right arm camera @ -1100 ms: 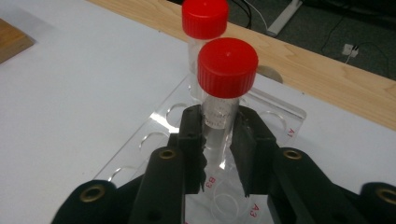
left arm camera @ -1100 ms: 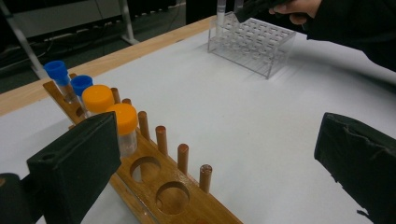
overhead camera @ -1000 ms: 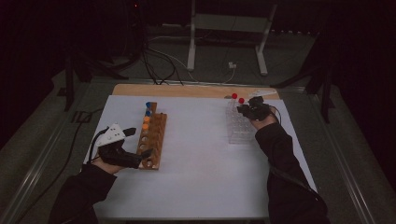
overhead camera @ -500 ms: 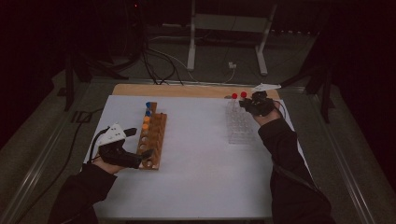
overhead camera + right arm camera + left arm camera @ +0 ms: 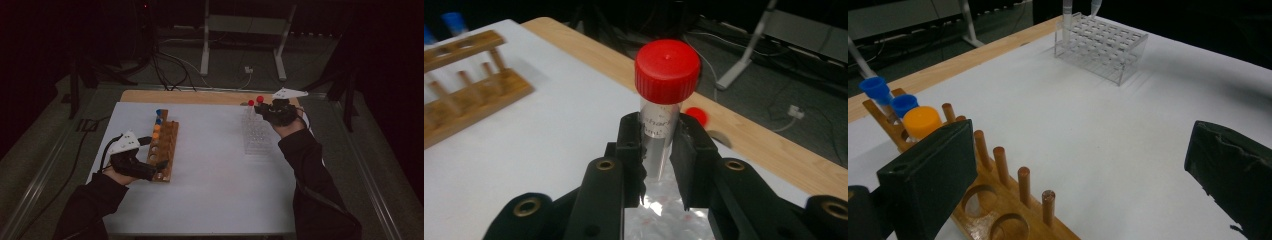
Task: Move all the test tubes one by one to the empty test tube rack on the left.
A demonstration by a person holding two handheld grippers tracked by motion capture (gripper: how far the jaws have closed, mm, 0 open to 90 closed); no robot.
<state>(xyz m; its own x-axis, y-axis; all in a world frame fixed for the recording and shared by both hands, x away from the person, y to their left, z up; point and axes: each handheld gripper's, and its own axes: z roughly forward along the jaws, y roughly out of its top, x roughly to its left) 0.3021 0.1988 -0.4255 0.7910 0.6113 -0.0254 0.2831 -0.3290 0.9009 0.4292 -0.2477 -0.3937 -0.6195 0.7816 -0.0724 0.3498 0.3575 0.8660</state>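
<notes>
- Red-capped tube (image 5: 663, 117): it is pinched upright just below its cap by the right hand-held gripper (image 5: 270, 111), above the far end of the clear rack (image 5: 256, 136), at about 2 o'clock on the table (image 5: 215, 200).
- Going left to right in the high view: the left hand-held gripper (image 5: 159, 165) sits at about 8 o'clock, at the near end of the wooden rack (image 5: 165, 145); its jaws stand spread wide, one beside the wooden rack and nothing pressed between them.
- The wooden rack carries two blue-capped tubes (image 5: 890, 97) at its far end and an orange-capped tube (image 5: 922, 121) next to them; the nearer holes look empty.
- A second red-capped tube (image 5: 251, 103) stands in the far end of the clear rack, just beside the lifted one.
- Progress, as I judge it: the work looks like moving tubes between the two racks. One red tube is clear of the plastic rack and not yet placed; one more red tube is left there, and free holes wait in the wooden rack.
- What the views add: the right gripper view gives the grip itself and faint print on the tube wall, too small to read; the left gripper view gives the wooden pegs and round holes up close; the high view alone gives both racks' places, well apart.
</notes>
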